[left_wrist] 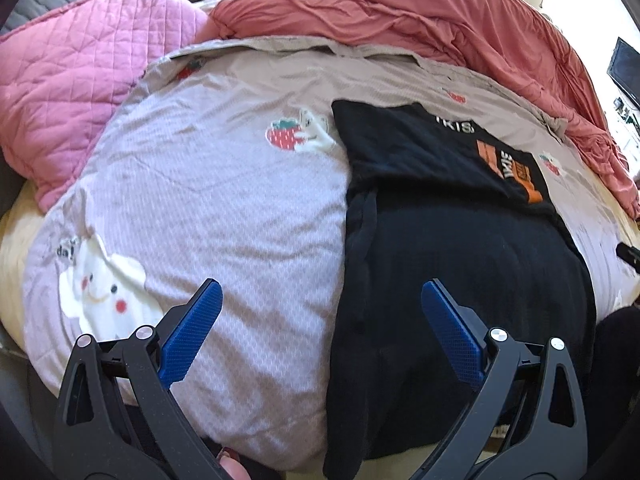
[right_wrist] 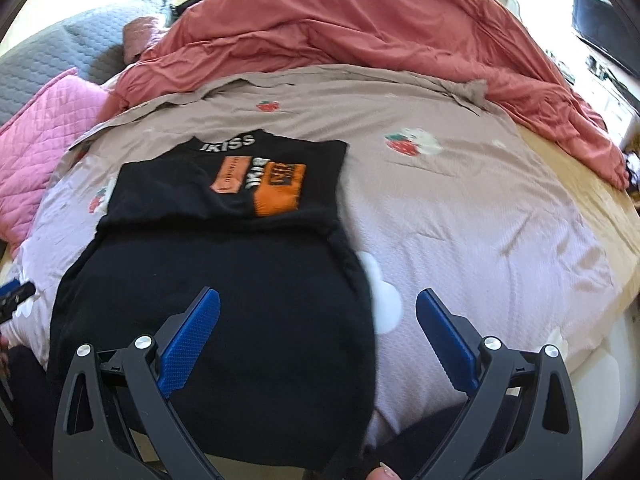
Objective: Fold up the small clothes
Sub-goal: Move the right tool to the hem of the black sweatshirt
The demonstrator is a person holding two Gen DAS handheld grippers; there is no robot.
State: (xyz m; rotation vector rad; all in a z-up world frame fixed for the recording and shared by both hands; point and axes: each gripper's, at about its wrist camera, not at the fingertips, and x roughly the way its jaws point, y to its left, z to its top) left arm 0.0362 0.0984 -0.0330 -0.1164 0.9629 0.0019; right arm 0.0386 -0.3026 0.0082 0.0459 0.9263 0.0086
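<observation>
A black T-shirt (left_wrist: 460,248) with an orange print lies flat on the bed, its sides folded in so it forms a long strip, collar end far from me. It also shows in the right wrist view (right_wrist: 216,280). My left gripper (left_wrist: 322,292) is open and empty, above the shirt's left edge near its hem. My right gripper (right_wrist: 318,300) is open and empty, above the shirt's right edge near the hem. The left gripper's tip shows at the left edge of the right wrist view (right_wrist: 16,294).
The shirt rests on a pale strawberry-print sheet (left_wrist: 224,200) spread over the bed. A pink quilted blanket (left_wrist: 80,92) lies at the left. A rumpled salmon duvet (right_wrist: 360,32) is heaped along the far side. A dark screen (right_wrist: 600,28) stands at the far right.
</observation>
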